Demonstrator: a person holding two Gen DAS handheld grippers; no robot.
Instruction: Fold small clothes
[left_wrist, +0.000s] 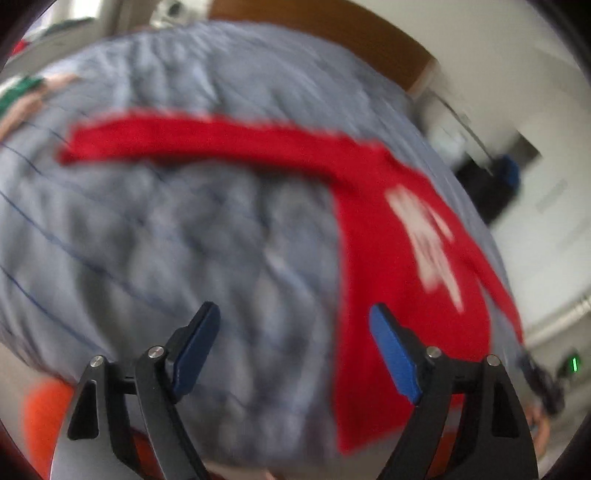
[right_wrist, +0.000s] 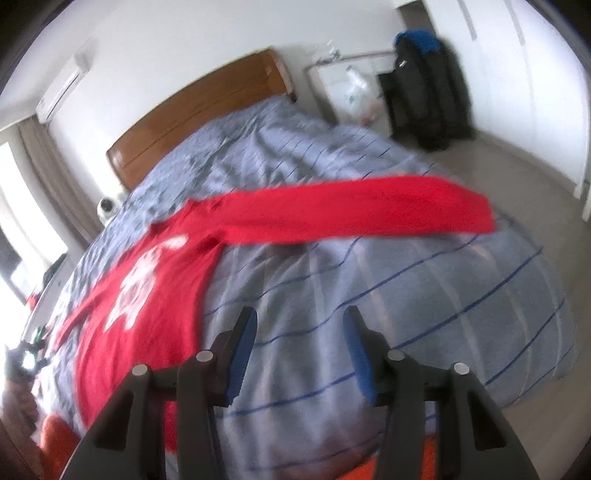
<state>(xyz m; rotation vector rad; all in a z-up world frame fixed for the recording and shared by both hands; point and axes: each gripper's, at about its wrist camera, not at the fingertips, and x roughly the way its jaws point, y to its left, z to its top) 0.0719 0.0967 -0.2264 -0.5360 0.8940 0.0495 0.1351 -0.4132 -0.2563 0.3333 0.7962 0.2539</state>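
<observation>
One red long-sleeved shirt with a white print (right_wrist: 147, 295) spread flat on one blue-striped grey quilt (right_wrist: 406, 295), one sleeve outstretched, two black grippers, left (left_wrist: 295, 347) and right (right_wrist: 300, 347), both wide open, empty, above the quilt

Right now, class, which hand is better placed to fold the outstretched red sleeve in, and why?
Probably the right gripper: the red shirt's sleeve stretches straight ahead of its open fingers, while the left gripper faces the shirt's body.
</observation>
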